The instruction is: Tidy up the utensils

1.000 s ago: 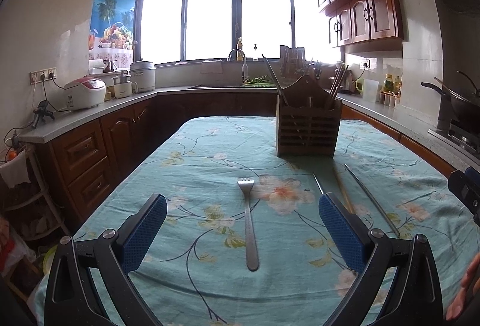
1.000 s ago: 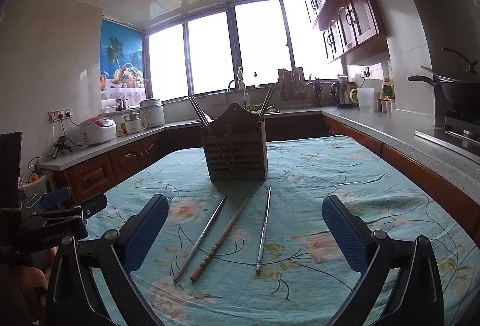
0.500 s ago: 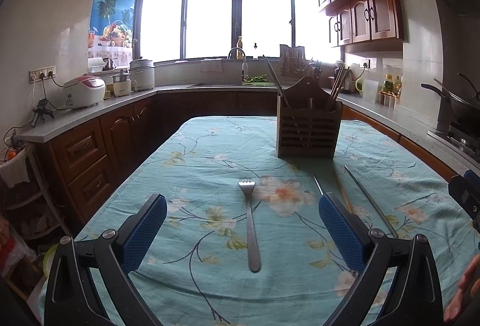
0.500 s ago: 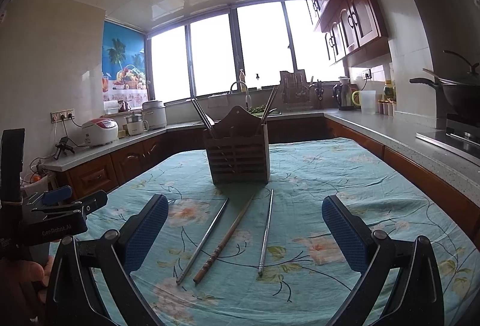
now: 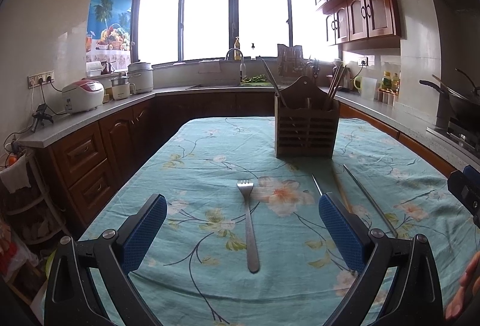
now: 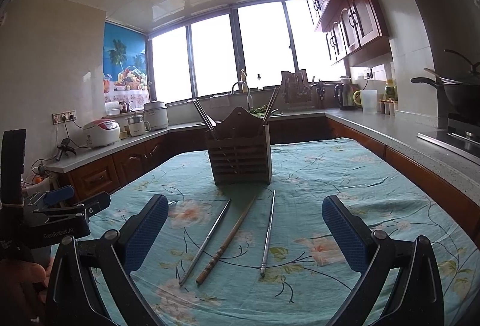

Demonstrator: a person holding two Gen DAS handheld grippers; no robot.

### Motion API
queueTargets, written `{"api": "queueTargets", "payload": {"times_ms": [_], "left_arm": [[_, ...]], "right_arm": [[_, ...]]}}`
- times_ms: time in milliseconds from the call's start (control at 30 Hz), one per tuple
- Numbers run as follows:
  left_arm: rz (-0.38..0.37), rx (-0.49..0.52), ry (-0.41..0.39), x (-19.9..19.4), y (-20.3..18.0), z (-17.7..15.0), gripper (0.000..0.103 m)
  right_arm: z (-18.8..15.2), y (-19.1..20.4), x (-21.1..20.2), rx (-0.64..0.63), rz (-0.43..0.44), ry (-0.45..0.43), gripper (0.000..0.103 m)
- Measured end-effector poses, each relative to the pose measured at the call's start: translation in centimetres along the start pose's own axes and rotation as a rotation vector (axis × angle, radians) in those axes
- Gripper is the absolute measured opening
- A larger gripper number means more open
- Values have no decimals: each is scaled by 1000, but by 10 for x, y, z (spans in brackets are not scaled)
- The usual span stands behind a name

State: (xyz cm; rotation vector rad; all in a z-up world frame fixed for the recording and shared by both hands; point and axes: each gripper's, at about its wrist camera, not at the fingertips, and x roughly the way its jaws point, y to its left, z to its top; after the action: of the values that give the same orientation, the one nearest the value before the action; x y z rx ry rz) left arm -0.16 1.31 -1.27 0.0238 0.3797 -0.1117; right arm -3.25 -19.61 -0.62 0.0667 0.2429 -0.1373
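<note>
A wooden utensil holder (image 5: 306, 131) stands upright at the far middle of the table, with chopsticks sticking out of it; it also shows in the right wrist view (image 6: 240, 158). A steel fork (image 5: 249, 224) lies on the cloth between the fingers of my open, empty left gripper (image 5: 243, 231). Two metal chopsticks (image 6: 207, 240) (image 6: 268, 233) and a wooden chopstick (image 6: 228, 239) lie on the cloth ahead of my open, empty right gripper (image 6: 244, 231).
The table has a teal floral cloth (image 5: 210, 146). Counters with dark wood cabinets (image 5: 84, 158) run around it. A rice cooker (image 5: 82, 95) is at the left, a wok on a stove (image 6: 459, 95) at the right. The left gripper's body (image 6: 60, 221) shows at the right view's left edge.
Both grippers have stayed nearly still. The right wrist view has tilted slightly, so the holder and chopsticks sit a little lower in it.
</note>
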Motion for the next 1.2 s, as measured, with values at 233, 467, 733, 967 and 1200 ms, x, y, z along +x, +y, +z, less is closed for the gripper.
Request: {"api": "queueTargets", "payload": {"times_ms": [233, 467, 733, 967, 1200], "left_arm": [[-2, 9, 5, -1, -3, 2, 102], [-5, 2, 4, -1, -6, 3, 102], [-11, 1, 10, -1, -8, 4, 102], [-18, 1, 6, -3, -9, 5, 102], [-21, 2, 8, -3, -11, 6, 102]], "right_arm": [[0, -1, 0, 9, 3, -2, 103], [2, -1, -2, 9, 11, -7, 103], [6, 2, -3, 5, 22, -11, 103], [9, 1, -4, 10, 28, -16, 103], [12, 2, -3, 10, 38, -12, 103]]}}
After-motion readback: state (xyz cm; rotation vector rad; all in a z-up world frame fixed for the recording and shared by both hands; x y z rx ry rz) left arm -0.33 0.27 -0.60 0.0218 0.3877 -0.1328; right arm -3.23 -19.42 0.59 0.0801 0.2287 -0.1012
